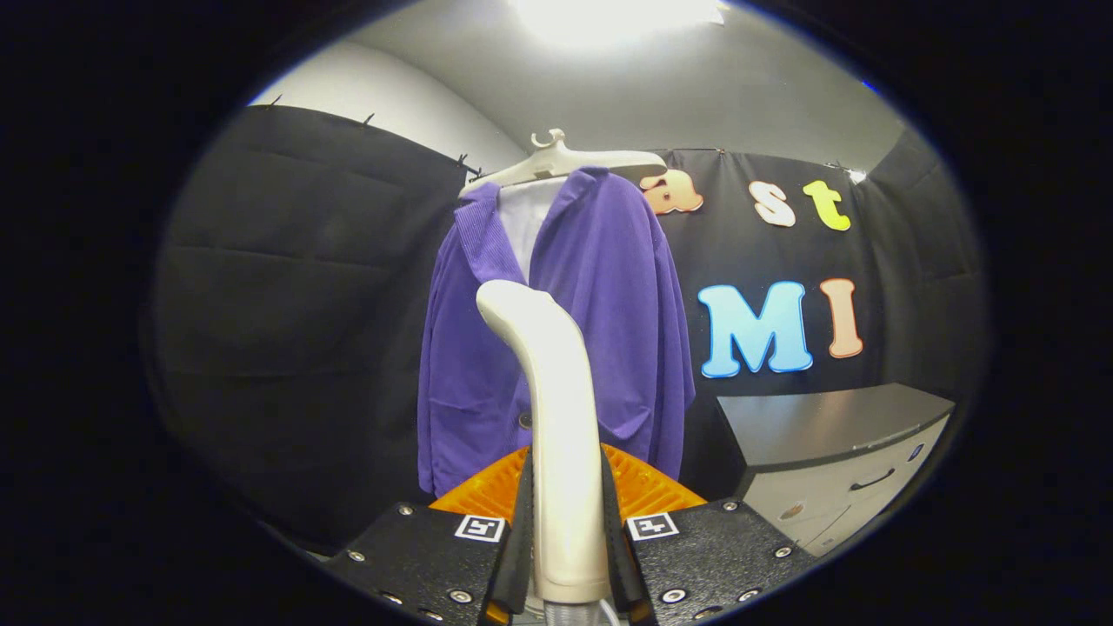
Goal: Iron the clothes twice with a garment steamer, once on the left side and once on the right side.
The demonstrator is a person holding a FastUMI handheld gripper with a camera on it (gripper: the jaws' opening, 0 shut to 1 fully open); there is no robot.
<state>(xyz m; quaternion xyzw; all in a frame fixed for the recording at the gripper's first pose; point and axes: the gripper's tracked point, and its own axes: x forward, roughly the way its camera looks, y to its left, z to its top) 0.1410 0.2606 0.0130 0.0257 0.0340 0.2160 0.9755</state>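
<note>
A purple jacket point(600, 330) hangs on a pale hanger point(561, 163) in front of the black cloth wall, with a white lining showing at its collar. My gripper point(565, 530) is shut on the handle of a cream garment steamer point(556, 417), which stands upright between the fingers. The steamer's curved head rises in front of the jacket's middle, near its front opening; whether it touches the cloth I cannot tell. The steamer hides the jacket's centre strip and a dark button peeks out beside it.
A grey cabinet point(835, 452) with a drawer handle stands to the right of the jacket, below the cloth wall. Black cloth hangs to the left of the jacket. A bright ceiling lamp point(609, 17) glares overhead.
</note>
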